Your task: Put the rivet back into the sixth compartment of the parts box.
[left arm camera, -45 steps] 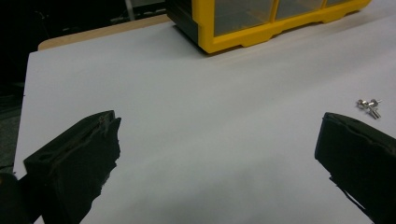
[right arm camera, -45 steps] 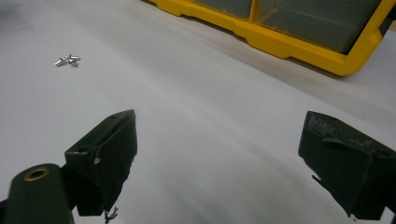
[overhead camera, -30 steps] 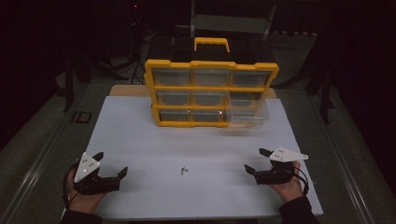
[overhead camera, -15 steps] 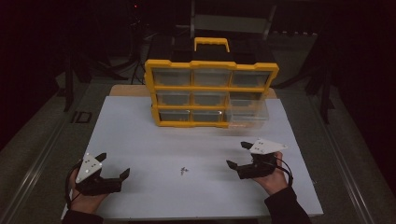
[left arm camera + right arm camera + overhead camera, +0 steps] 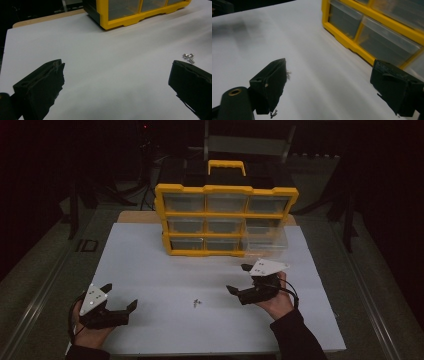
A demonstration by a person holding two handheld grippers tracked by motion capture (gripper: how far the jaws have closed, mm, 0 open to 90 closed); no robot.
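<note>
in the high view a yellow organizer (image 5: 226, 222) with clear drawers stands at the far side of the white table (image 5: 150, 270), and one clear drawer (image 5: 265, 240) at its lower right is pulled out. what is inside the drawers i cannot tell. a few small screws (image 5: 196, 303) lie in the middle near the front. the right gripper (image 5: 241, 281), jaws apart, is nearer to them and they lie to its left; the left gripper (image 5: 117, 300) is also apart (farther away)

in the left gripper view the jaws are wide apart and empty, the screws (image 5: 188, 57) just beyond the right jaw

in the right gripper view the jaws are apart, the organizer (image 5: 372, 32) ahead on the right
</note>
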